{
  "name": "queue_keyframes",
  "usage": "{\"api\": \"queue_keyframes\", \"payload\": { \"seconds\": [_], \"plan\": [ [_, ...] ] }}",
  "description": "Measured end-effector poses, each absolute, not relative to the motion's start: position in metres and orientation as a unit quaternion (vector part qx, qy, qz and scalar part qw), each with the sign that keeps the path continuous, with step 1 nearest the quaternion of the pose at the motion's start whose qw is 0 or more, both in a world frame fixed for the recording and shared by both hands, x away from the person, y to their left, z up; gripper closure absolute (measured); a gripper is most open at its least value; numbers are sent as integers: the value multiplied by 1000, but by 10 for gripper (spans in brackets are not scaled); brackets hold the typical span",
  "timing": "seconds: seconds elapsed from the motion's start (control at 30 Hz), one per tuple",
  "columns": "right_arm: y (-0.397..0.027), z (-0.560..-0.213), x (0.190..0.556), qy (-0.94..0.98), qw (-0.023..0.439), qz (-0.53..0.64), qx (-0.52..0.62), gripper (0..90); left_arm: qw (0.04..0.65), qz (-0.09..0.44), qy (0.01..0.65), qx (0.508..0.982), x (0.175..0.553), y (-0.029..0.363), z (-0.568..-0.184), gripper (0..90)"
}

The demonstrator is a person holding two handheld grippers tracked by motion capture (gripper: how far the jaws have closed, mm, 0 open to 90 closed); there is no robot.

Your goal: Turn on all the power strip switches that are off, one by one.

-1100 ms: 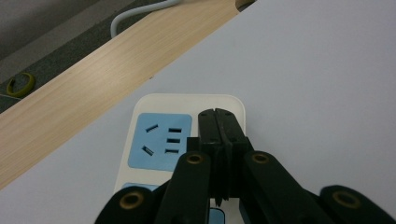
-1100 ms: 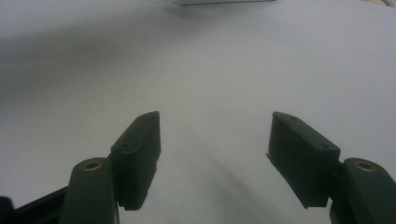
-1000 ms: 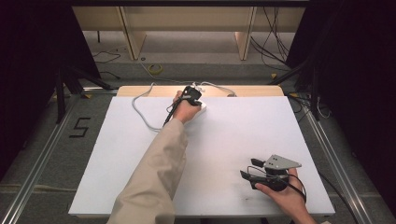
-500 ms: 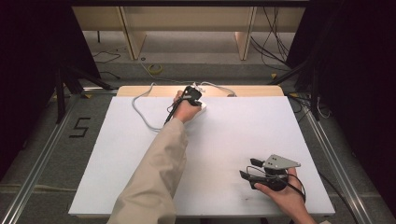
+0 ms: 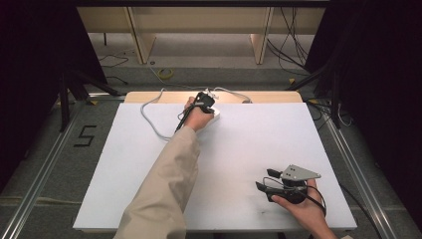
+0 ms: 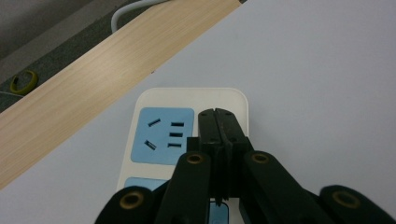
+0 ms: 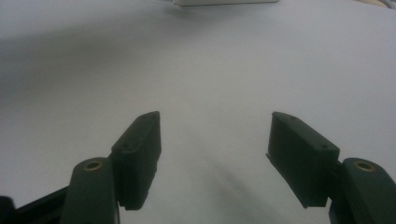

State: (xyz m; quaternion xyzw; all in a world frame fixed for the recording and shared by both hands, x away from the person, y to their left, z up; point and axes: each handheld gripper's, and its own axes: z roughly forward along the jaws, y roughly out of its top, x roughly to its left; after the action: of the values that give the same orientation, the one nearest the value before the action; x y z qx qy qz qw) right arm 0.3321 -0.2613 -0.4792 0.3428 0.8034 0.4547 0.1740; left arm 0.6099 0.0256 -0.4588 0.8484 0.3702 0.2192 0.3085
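Power strip [image 5: 215, 115], white, lies at the far edge of the counter [image 5: 249, 149], beside the bare wooden rim. High view: the left tool [image 5: 203, 101] rests over the strip, its jaws closed; the right tool [image 5: 271, 181] sits near the counter's front right corner, well apart from it. Broad bare surface separates the two, so lateral room is ample; the white cable [image 5: 149, 117] loops off the far left edge. Left gripper view: the closed jaws of the left tool [image 6: 217, 122] lie on the power strip [image 6: 187, 100] just beside a blue socket face [image 6: 164, 135], gripping nothing; no plug is seated, so any plugging or switching appears undone. Right gripper view: the right tool [image 7: 215, 140] stands wide apart and empty above bare counter [image 7: 210, 70].
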Motion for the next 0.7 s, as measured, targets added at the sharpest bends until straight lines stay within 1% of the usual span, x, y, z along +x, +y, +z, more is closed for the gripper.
{"api": "queue_keyframes", "payload": {
  "seconds": [0.3,0.5,0.53,0.7],
  "plan": [
    [-261,-479,332,804,177,454,341,355,308,226,371,846,609,31,-456,899],
    [-260,-479,331,804,176,455,341,354,325,232,372,838,605,34,-444,893],
    [-260,-479,331,804,176,455,341,354,330,230,375,835,604,35,-442,854],
    [-260,-478,331,804,177,454,340,354,328,231,374,836,599,41,-434,835]
  ]
}}
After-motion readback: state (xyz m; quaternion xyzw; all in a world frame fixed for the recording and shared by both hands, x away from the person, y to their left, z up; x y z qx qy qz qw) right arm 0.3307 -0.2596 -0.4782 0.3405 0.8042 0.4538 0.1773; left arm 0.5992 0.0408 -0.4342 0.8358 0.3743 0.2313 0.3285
